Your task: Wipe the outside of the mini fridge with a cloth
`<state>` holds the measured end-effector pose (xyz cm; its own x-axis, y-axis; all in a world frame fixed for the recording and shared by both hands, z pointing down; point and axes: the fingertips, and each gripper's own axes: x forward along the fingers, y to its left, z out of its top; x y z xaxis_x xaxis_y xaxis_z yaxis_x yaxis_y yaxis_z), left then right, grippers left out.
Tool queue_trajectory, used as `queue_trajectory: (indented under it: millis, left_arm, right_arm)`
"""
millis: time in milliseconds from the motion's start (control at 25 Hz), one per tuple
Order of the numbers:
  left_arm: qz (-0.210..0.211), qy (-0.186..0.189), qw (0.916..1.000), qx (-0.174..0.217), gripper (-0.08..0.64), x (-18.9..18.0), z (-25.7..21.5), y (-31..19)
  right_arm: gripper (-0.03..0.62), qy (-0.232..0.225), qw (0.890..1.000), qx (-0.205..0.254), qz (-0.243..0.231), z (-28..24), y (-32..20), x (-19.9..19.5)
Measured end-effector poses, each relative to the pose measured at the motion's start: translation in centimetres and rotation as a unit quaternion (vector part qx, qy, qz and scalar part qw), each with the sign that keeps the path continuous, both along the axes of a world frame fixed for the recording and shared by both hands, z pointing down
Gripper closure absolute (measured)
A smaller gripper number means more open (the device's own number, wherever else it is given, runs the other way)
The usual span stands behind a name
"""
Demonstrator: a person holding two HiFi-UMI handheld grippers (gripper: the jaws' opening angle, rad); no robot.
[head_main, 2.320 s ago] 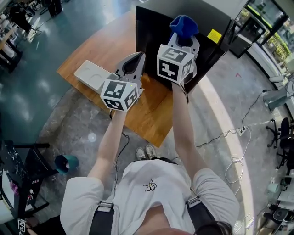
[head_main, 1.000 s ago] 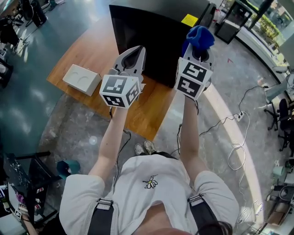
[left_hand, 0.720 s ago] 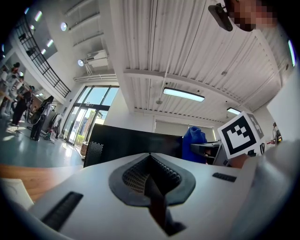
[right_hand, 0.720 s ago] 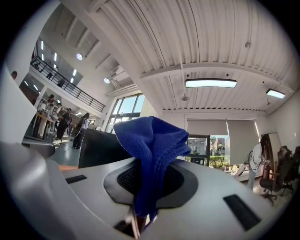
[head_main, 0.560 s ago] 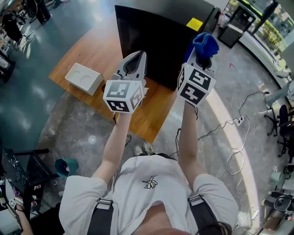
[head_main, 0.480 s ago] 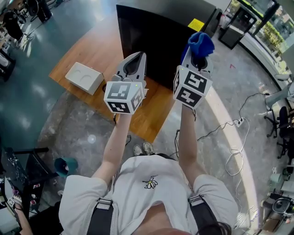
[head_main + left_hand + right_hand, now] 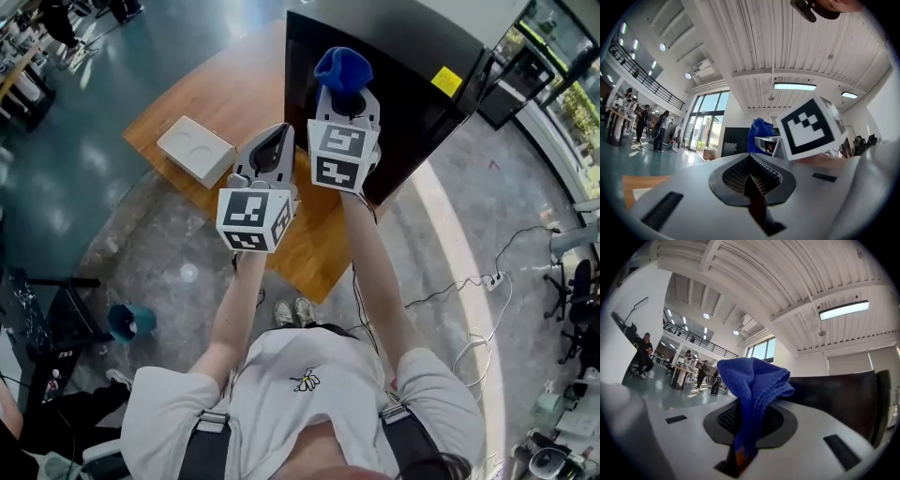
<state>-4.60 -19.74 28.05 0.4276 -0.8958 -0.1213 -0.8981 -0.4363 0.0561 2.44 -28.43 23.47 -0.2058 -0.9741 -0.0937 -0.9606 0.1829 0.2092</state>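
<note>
A royal-blue cloth pokes from between the right gripper's pale grey fingers, before the glossy black mini fridge with its yellow sticker, over an orange-brown wooden tabletop.

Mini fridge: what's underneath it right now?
The mini fridge stands on the wooden table. The right gripper, shut on the blue cloth, covers much of its bottom edge in the head view, so whatever lies along that stretch is hidden.

Bright daylight, floor glare, fisheye-warped edges
</note>
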Motion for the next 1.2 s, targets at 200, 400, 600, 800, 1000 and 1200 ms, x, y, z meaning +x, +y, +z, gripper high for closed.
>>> queue_trajectory:
  millis: [200,400,600,800,1000,1200]
  left_arm:
    - [-0.026,-0.004,0.9996,-0.009,0.555,-3.5,1.0,-0.6]
    - [-0.048,-0.003,0.9987,-0.017,0.555,-6.7,1.9,-1.4]
    - [-0.054,-0.002,0.9983,-0.025,0.555,-7.9,2.7,-2.3]
    - [-0.048,0.002,0.9983,-0.032,0.555,-7.8,3.3,-2.9]
    - [-0.045,0.015,0.9984,-0.032,0.555,-7.8,3.0,-3.2]
    - [-0.042,0.014,0.9986,-0.026,0.555,-7.4,2.5,-3.1]
  right_arm:
    - [0.520,0.032,0.999,0.000,-0.002,0.5,-5.5,-5.1]
    - [0.520,0.043,0.999,-0.017,0.007,1.9,-9.8,-8.7]
    - [0.520,0.044,0.998,-0.017,0.029,1.9,-11.9,-9.7]
    - [0.520,0.030,0.998,-0.032,0.045,1.9,-13.4,-9.4]
    - [0.520,0.039,0.998,-0.028,0.047,1.7,-13.6,-9.5]
    - [0.520,0.044,0.997,-0.026,0.057,1.7,-12.9,-8.6]
